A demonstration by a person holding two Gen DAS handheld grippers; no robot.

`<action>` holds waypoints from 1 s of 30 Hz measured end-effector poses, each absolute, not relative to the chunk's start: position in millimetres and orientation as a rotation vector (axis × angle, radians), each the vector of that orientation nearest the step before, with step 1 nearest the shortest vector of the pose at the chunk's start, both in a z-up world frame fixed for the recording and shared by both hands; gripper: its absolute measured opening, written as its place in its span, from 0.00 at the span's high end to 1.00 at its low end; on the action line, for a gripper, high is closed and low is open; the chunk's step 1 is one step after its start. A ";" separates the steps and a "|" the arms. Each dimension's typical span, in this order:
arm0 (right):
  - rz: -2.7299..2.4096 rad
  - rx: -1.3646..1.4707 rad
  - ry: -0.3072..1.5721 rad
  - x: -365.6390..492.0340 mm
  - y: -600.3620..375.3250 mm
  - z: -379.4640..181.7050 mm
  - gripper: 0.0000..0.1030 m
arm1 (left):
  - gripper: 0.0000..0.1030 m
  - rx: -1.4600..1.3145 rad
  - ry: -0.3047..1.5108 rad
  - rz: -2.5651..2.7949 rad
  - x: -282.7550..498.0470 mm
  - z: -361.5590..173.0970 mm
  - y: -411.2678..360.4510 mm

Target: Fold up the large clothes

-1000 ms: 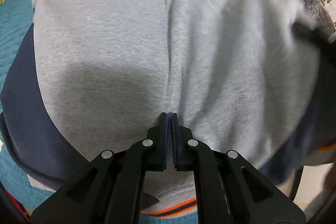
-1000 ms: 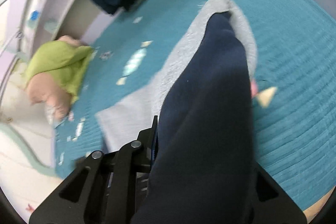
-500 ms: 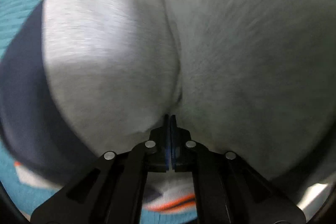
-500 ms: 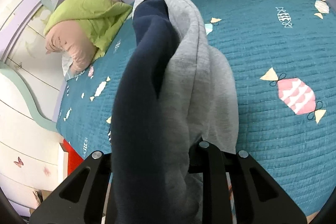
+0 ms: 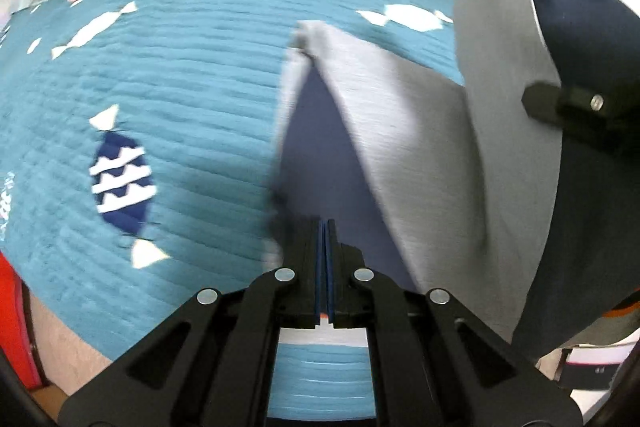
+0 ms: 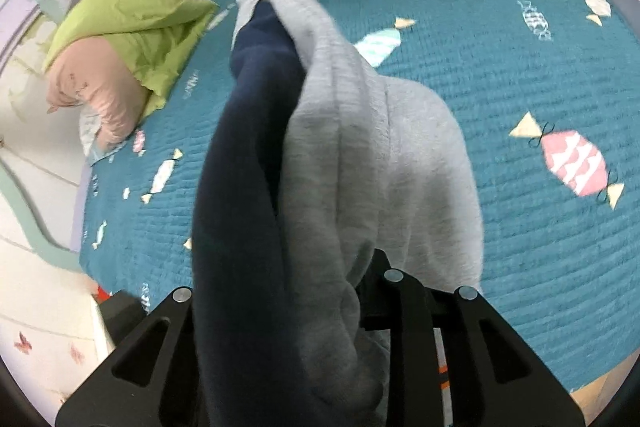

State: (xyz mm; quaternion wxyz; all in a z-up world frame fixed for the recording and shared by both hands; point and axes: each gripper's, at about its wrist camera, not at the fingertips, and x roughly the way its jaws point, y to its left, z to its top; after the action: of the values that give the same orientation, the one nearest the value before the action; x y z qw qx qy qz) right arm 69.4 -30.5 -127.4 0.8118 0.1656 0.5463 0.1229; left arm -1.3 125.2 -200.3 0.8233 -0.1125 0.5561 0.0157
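Grey-navy sweatshirt point(image 6: 320, 167) hides right tongs point(image 6: 320, 291); left tongs point(image 5: 325, 227) visible.

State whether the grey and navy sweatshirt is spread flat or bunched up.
Bunched up: the sweatshirt drapes in thick folds over the right tool, lifted off the bedspread.

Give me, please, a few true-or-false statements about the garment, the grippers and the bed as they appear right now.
1. The sweatshirt is grey and navy. True.
2. The bedspread is plain red. False: it is teal with a candy print.
3. The left gripper has its jaws spread wide. False: they are shut, nearly touching.
4. Sweatshirt fabric drapes over the right gripper. True.
5. A green and pink pillow lies at the bed's edge. True.
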 end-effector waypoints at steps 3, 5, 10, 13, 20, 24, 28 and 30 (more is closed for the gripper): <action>0.324 0.361 1.193 76.1 -2.6 -139.7 0.65 | 0.96 -0.259 1.190 0.054 7.2 -200.9 139.2; 0.464 0.407 1.233 78.9 15.4 -146.3 0.58 | 0.96 -0.264 1.193 0.098 7.8 -204.5 147.7; 0.742 0.438 1.142 72.5 37.0 -122.1 0.55 | 0.96 -0.287 1.199 0.167 6.2 -207.4 168.8; 0.730 0.355 1.027 64.3 24.1 -98.2 0.55 | 0.96 -0.290 1.170 0.192 0.3 -196.8 177.0; 0.481 0.219 0.995 57.8 -45.3 -110.4 0.65 | 0.96 -0.255 1.104 0.161 -2.0 -160.4 163.7; 0.408 0.192 1.132 53.2 -68.5 -150.6 0.82 | 0.96 -0.262 1.152 0.048 11.1 -170.5 142.9; 0.377 0.235 1.345 45.5 -68.2 -228.6 0.82 | 0.95 -0.222 1.255 -0.030 21.1 -211.9 110.8; 0.385 0.225 1.315 39.9 -66.8 -225.8 0.83 | 0.96 -0.149 1.259 -0.031 24.8 -228.0 100.6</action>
State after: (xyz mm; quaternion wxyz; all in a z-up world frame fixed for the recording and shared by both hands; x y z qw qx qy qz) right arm 39.9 -66.8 -225.8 0.7686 0.1036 0.6059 0.1774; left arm 24.8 100.6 -228.0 0.8055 -0.0696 0.5883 -0.0145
